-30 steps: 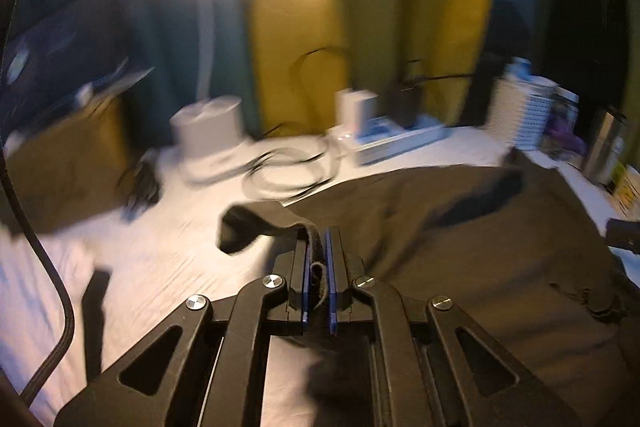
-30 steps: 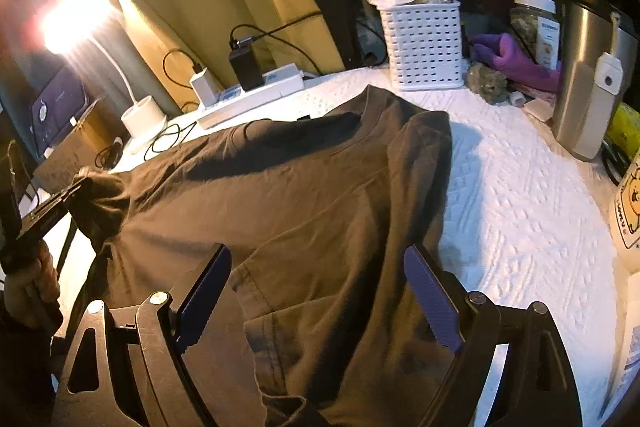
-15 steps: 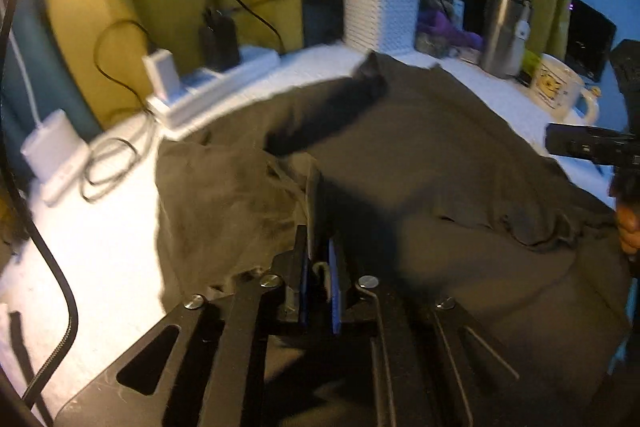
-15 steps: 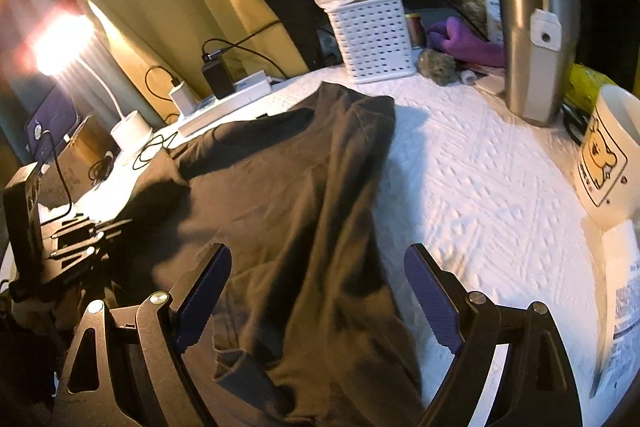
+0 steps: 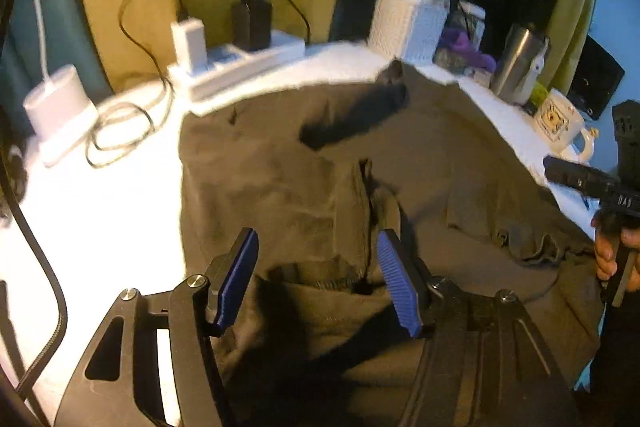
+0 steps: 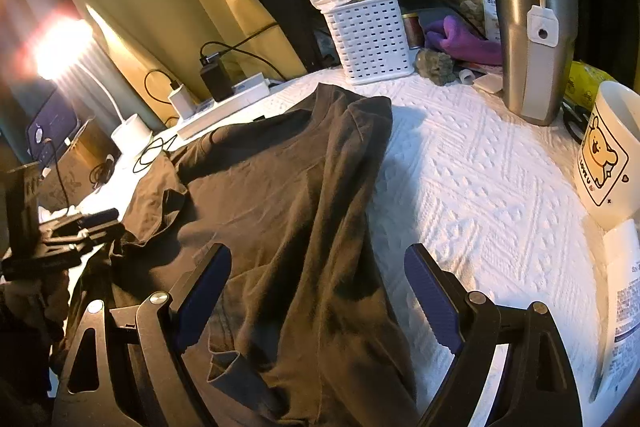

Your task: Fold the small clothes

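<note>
Shirt [image 6: 288, 195], dark olive, lies spread on the white textured surface [image 6: 480, 187], partly folded: one side is turned over onto the body, and a sleeve [image 5: 356, 211] lies doubled on top with its hemmed cuff toward the left tongs. The collar end points at the white basket [image 6: 370, 39], stopping a little short of it; the opposite end runs under both tongs and out of view.

Left tongs [image 5: 320, 279] are spread wide and hold nothing. Their blue pads [image 5: 236, 279] hang just above the cloth, one on each side of the sleeve cuff; whether they touch the fabric I cannot tell. Right tongs [image 6: 320, 303] are also wide open and empty, over the shirt's near part, with one finger above the cloth and the other above the bare surface beside the shirt's edge. In the left wrist view the right tongs show at the shirt's far edge, gripped by a hand [image 5: 612, 251].

Relative to the basket: a power strip [image 6: 224, 107] with chargers plugged in lies on the lamp side, along the curtain [image 6: 160, 7]; a lamp base [image 6: 130, 135] and a coiled cable [image 6: 152, 155] sit further that way. On the basket's other side are a purple cloth [image 6: 460, 39], a steel tumbler [image 6: 532, 43] and, further, a bear mug [image 6: 608, 155].
</note>
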{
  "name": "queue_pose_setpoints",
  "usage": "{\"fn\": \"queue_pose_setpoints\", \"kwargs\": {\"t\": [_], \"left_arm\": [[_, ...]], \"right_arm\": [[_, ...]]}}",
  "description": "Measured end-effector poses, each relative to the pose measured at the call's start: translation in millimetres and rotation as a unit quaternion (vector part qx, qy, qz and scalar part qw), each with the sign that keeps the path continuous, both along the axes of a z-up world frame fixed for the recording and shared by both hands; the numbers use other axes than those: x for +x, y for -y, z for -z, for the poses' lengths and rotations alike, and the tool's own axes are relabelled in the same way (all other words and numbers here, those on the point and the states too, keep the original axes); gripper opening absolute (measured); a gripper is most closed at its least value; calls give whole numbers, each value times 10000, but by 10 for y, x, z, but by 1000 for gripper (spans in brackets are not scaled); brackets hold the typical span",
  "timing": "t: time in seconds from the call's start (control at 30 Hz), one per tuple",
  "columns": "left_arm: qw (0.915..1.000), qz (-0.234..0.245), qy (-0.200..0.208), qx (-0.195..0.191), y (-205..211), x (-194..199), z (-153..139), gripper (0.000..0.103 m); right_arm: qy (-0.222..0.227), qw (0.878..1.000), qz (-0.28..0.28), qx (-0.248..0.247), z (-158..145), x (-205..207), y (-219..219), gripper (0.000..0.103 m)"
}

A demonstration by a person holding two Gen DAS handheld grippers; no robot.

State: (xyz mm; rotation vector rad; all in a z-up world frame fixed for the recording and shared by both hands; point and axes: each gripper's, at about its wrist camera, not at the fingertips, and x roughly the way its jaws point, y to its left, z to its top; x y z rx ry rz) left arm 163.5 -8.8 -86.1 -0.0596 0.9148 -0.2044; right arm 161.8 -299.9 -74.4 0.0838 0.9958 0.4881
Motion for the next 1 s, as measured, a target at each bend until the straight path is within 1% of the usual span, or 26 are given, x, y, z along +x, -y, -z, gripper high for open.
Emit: {"fn": "queue_pose_setpoints", "kwargs": {"t": [0.07,0.2,0.27,0.37,0.47,0.53,0.57,0.6,0.67,0.7,0.8,0.83,0.93,1.0], "left_arm": [[9998,95,-143,-86,35,-9,64,62],[9977,394,-383,-386,138,-74,122,62],[9963,545,-421,-522,194,-123,108,62],[9957,692,-348,-516,259,-212,31,62],[9979,510,-87,-401,166,-289,-110,62],[9997,162,131,-144,32,-326,-178,62],[9997,-42,219,-82,-58,-332,-193,62],[9995,-184,234,-84,-130,-325,-177,62],[9991,-384,155,-117,-245,-285,-118,68],[9989,-398,87,-221,-283,-259,-69,68],[9981,-153,-210,-555,-249,-209,80,68],[9978,-90,-264,-595,-221,-202,102,68],[9972,248,-274,-655,-36,-262,104,68],[9952,553,-316,-748,97,-327,87,68]], "right_arm": [[-22,10000,26,-13,12,8,6,89],[-46,10000,63,-50,34,8,24,89],[-51,9999,77,-80,45,4,34,89],[-77,9998,122,-141,73,-14,60,89],[-107,9996,166,-190,101,-49,91,89],[-128,9995,193,-218,120,-68,112,89],[-137,9995,198,-224,125,-71,118,89],[-144,9994,204,-230,129,-74,121,89],[-163,9994,196,-241,132,-71,122,89],[-161,9994,192,-245,132,-65,117,89],[-146,9994,179,-247,120,-54,100,89],[-146,9994,179,-251,120,-53,95,89],[-156,9994,188,-259,124,-57,97,89],[-174,9993,214,-265,135,-67,111,89]]}}
